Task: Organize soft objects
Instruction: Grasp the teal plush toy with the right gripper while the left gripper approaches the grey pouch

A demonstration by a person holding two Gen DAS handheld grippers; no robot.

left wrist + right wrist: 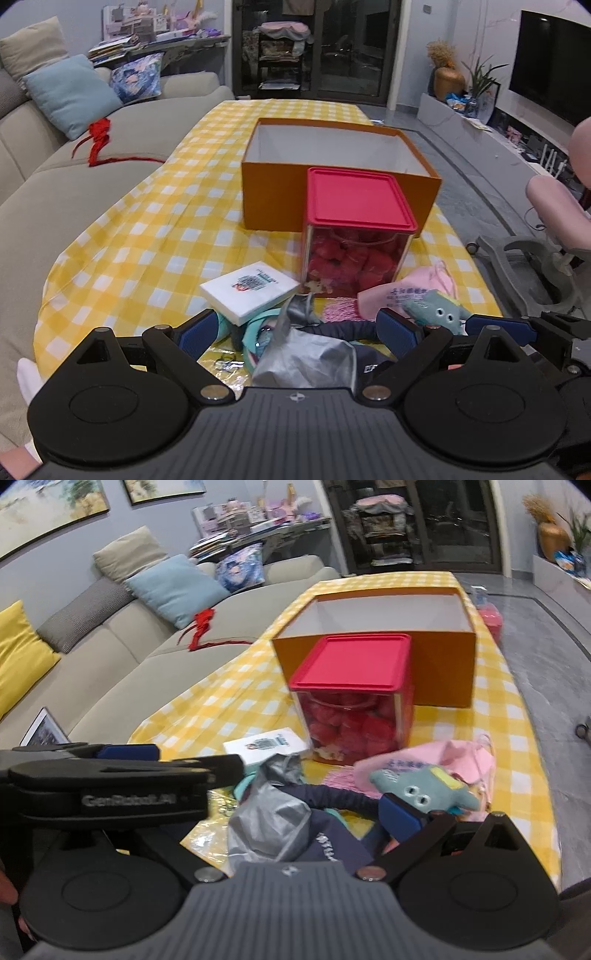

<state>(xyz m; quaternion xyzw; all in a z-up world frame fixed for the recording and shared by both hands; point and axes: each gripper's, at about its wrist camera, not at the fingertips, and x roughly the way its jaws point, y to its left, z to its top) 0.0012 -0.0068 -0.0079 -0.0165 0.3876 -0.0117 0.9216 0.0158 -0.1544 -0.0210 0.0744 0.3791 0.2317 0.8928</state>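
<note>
Yellow checked cloth (122, 236) covers your table; on it the orange box (273, 195) stands open, far side. Just in front of it, touching or nearly, is the clear cube w/ red lid (356, 199), full of red soft things. Near you lies the soft pile: silver-and-navy garment (314, 354), pink bag (410, 288), teal plush (436, 308), white packet (251, 288) at left. Your left gripper (297, 328) is spread wide over the garment, not gripping. Right gripper (400, 814): only one pad (400, 814) visible, beside the plush, so I cannot tell its width.
</note>
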